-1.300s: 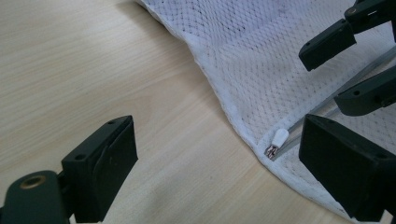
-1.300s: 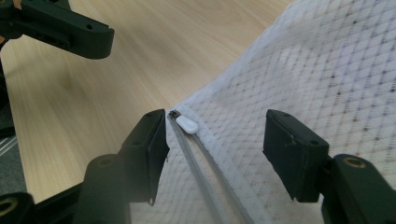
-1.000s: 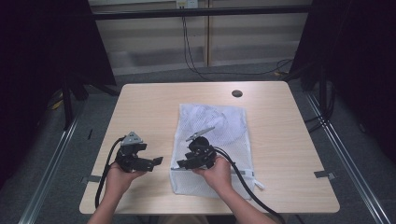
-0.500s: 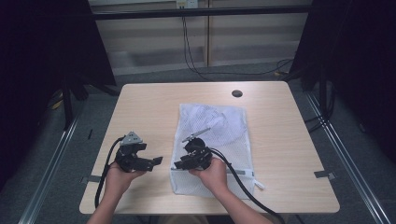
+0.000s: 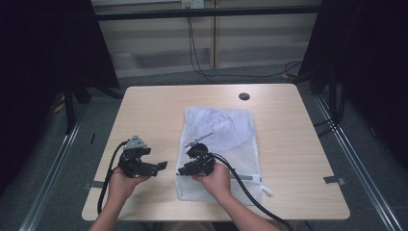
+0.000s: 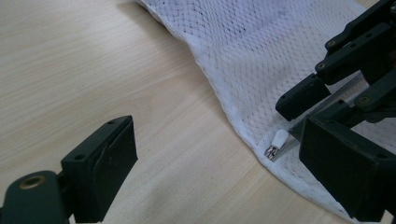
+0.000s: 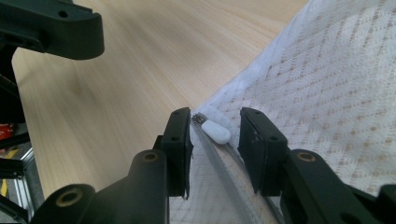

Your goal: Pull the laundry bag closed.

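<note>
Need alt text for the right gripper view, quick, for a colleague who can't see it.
The right gripper has its two black jaws either side of a white zipper pull at the corner of a white mesh laundry bag, not yet touching it. Wooden table lies beyond.

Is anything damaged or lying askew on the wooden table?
Nothing stands out. The white mesh laundry bag lies flat on the light wooden table, its white zipper pull intact between the right gripper's open jaws.

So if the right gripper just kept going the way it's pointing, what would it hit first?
Probably the white zipper pull at the corner of the mesh bag; it lies just ahead between the right gripper's jaws, which have been closing without touching it.
</note>
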Tool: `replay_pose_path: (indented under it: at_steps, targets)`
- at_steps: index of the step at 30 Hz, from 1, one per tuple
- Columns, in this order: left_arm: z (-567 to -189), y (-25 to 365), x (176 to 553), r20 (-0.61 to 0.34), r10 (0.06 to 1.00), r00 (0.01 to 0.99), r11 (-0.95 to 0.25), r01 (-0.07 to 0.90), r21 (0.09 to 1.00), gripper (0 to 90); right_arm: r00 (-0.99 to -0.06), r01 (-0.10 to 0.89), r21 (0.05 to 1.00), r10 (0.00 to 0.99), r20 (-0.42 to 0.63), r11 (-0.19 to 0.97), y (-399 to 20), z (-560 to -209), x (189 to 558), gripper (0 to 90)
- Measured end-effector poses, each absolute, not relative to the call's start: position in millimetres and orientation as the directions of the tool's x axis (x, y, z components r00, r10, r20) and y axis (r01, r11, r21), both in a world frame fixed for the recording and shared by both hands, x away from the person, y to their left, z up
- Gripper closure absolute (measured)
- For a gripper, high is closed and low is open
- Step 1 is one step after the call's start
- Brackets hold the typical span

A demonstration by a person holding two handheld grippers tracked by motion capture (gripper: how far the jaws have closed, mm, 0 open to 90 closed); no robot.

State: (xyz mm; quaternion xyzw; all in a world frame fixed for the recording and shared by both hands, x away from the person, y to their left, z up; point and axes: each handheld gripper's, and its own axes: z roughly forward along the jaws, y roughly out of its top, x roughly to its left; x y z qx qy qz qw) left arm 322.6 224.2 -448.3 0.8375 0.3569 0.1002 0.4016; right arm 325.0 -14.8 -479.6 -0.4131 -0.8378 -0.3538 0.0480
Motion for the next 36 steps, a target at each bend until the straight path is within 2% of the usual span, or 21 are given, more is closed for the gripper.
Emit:
replay_pose_path:
  at_steps: [14, 21, 30, 36]
  targets:
    - [-449, 223, 323, -0.115, 0.683, 0.721, -0.426, 0.522, 0.739, 11.4, -0.630, 0.754, 0.512, 0.673, 0.388, 0.411, -10, -485, 327, 67.6]
    - [-448, 223, 323, -0.114, 0.685, 0.720, -0.425, 0.521, 0.740, 11.4, -0.629, 0.759, 0.516, 0.651, 0.425, 0.396, -7, -484, 328, 71.4]
    - [-448, 224, 323, -0.115, 0.687, 0.718, -0.421, 0.522, 0.741, 11.5, -0.634, 0.754, 0.532, 0.643, 0.430, 0.387, -4, -477, 327, 72.7]
    - [-448, 223, 323, -0.114, 0.686, 0.718, -0.424, 0.523, 0.739, 11.7, -0.625, 0.763, 0.508, 0.658, 0.420, 0.400, 2, -481, 328, 74.7]
